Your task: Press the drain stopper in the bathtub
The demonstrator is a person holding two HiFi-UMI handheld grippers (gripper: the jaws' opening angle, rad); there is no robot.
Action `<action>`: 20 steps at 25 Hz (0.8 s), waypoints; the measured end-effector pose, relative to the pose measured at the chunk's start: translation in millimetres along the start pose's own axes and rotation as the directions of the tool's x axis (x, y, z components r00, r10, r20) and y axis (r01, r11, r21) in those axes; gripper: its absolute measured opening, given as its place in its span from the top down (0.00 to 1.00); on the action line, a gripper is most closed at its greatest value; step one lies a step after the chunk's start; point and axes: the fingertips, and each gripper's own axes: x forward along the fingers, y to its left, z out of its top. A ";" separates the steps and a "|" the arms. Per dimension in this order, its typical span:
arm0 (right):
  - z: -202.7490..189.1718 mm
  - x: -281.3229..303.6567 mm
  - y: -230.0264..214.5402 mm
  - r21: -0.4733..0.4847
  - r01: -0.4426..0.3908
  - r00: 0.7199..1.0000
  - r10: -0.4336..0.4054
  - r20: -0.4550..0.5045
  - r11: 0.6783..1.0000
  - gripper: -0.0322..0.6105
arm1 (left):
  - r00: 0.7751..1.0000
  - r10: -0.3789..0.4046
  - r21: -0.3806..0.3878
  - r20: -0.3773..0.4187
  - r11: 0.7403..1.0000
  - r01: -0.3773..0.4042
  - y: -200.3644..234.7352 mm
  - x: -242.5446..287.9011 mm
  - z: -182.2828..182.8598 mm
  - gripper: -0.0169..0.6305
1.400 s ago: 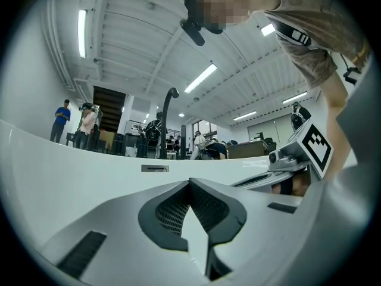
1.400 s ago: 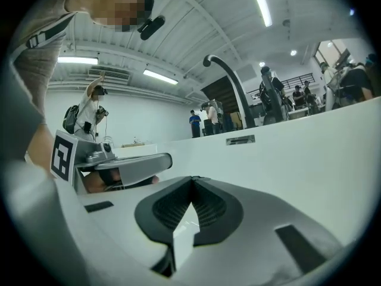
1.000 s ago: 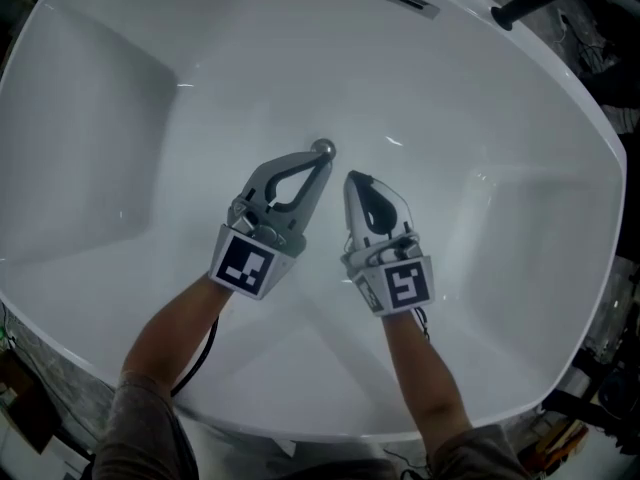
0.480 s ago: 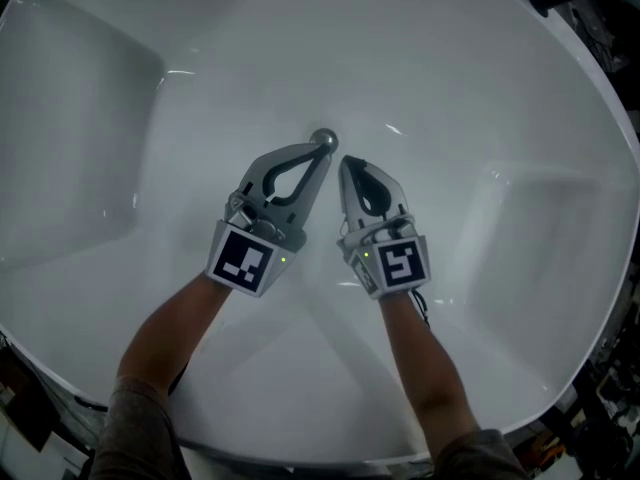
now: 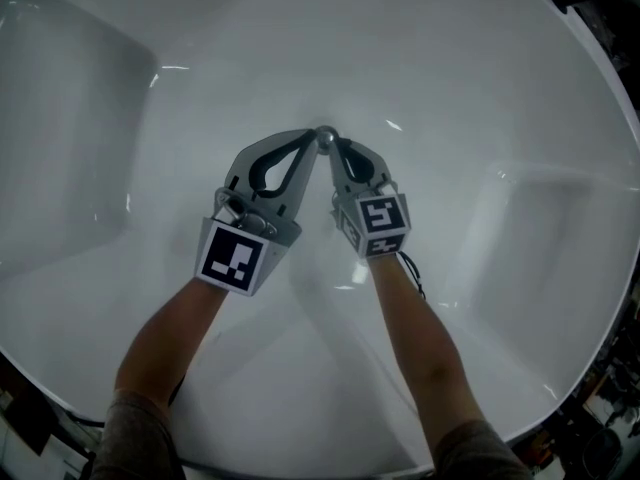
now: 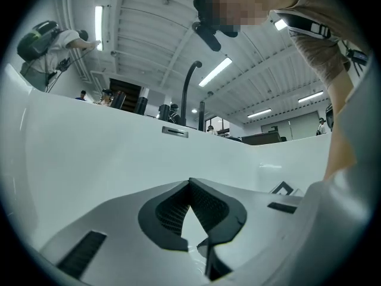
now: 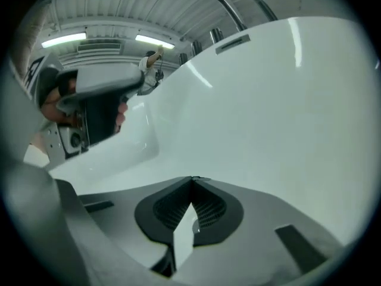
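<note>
Stopper (image 5: 325, 135): left gripper (image 5: 315, 150) and right gripper (image 5: 337, 149) (jaws shut, holding nothing) are pointing at it; crowded tips risk skidding off.

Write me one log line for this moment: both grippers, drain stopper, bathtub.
left gripper: shut, tip at drain stopper | right gripper: shut, tip at drain stopper | bathtub: white | contact: cannot tell

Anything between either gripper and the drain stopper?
Nothing visible. In the head view the shut tips of the left gripper and right gripper both sit right at the drain stopper, one from each side, with only bare bathtub floor around. Actual contact can't be confirmed.
</note>
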 end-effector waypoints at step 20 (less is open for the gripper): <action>-126.2 66.3 -32.7 -0.077 0.057 0.910 -0.083 -0.405 0.995 0.95 | 0.997 -0.021 -0.029 -0.078 0.999 0.019 -7.3 -3.9 -32.3 0.97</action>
